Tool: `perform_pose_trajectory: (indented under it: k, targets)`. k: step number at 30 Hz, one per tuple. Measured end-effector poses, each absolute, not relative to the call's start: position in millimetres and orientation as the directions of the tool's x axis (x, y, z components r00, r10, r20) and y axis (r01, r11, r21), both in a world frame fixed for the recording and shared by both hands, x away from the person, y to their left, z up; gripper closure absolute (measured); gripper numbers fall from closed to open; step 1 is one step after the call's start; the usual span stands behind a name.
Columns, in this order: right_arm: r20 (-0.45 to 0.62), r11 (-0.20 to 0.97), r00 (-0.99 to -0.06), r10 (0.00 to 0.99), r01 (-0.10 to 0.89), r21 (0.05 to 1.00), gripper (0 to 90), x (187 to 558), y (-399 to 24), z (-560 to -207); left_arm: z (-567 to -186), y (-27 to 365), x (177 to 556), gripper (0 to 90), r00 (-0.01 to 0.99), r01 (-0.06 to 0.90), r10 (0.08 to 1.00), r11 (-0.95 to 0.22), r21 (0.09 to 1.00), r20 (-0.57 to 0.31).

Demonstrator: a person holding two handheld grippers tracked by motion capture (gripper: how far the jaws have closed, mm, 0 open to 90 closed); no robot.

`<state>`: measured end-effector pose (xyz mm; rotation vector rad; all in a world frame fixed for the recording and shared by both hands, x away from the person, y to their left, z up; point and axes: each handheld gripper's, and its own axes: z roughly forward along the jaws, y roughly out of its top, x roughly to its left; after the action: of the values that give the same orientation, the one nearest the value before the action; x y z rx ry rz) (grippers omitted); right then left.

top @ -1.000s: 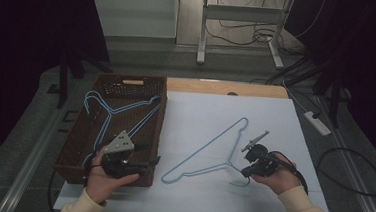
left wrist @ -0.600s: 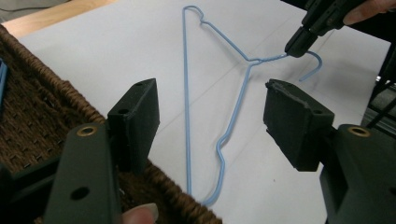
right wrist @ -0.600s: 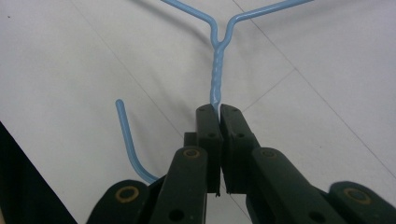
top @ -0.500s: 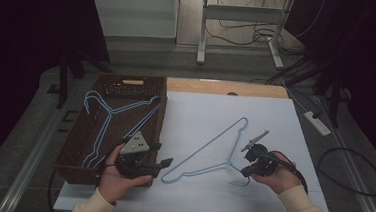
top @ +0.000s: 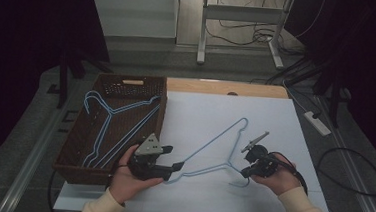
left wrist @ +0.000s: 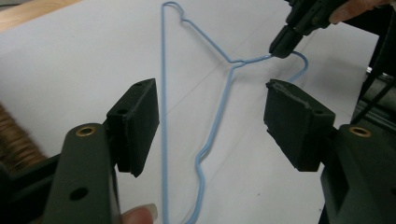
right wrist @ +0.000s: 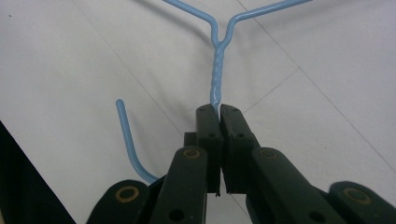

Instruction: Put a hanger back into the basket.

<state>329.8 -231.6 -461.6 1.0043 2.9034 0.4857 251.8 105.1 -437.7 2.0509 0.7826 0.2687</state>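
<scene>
A blue wire hanger lies flat on the white sheet that covers the worktop, towards the near middle, with one shoulder corner pointing far and its hook curling at the near right. The right gripper, held in the person's right hand, has its jaws closed tight on the hanger's neck, just past the twisted stretch of wire where the two arms meet; in the right gripper view the twist rises straight out from between the pressed jaws, and the hook's free end bends away to the left of them.

The left gripper, in the left hand, sits at the hanger's near-left end. Its jaws stand wide, and in the left gripper view the wire of the hanger's long bar and one arm runs between the two pads without either pad touching it. The right gripper shows at the top right of that view, pinching the neck.

To the left of the sheet stands a brown woven basket, just beside the left hand. Two more blue hangers lie inside it, overlapping, with their hooks towards the far left corner.
</scene>
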Motion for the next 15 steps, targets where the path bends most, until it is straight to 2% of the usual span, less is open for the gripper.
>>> perform_pose_trajectory:
  k: [15]
  targets:
    - [0.078, 0.745, -0.795, 0.601, 0.593, 0.304, 87.7, 327, -235, -460, -455, 58, 261, 35.4, 0.818, 0.453, 0.561, -0.488, 0.747, -0.130]
